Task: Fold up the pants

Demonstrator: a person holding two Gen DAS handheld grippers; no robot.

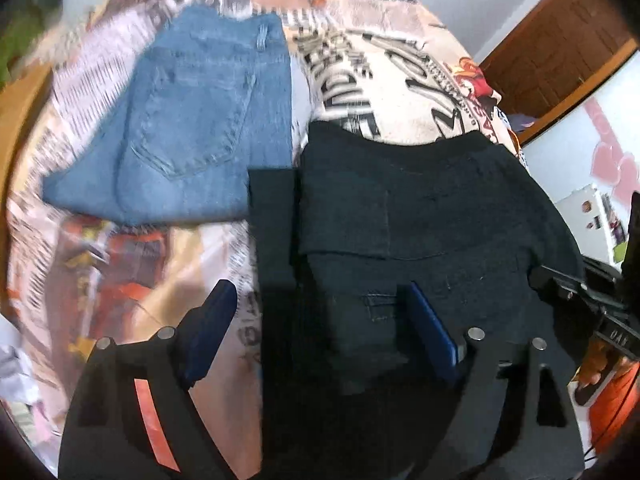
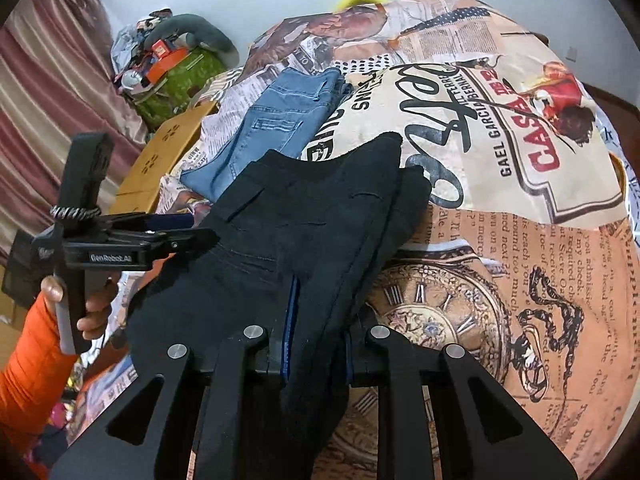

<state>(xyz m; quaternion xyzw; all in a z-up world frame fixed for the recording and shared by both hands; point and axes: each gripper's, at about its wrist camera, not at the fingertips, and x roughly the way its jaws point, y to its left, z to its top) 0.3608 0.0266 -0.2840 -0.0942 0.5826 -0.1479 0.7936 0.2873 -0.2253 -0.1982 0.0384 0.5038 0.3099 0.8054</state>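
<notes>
Two pairs of trousers lie on the printed bedspread (image 2: 500, 128): the black pants (image 2: 320, 232) near the person, and a folded pair of blue jeans (image 2: 280, 120) just beyond them at about eleven o'clock in the right wrist view. The black pair looks soft, limp and fairly thick, already doubled over, so I judge it will sag and slide open unless it is held at an edge through all its layers. The right gripper (image 2: 318, 344) is clenched on a bunched edge of the black cloth, a fold running up between its blue pads. The left gripper (image 1: 320, 320) stands spread wide, one finger over the bedspread and one over the black cloth, holding nothing. A firm hold for it would be the near edge by the pocket slit (image 1: 376, 300).

Only the left wrist view shows the back pocket of the jeans and a black strap (image 1: 272, 224) lying beside the pants. Only the right wrist view shows the person's hand (image 2: 80, 304) in an orange sleeve and the clutter (image 2: 168, 64) at ten o'clock
</notes>
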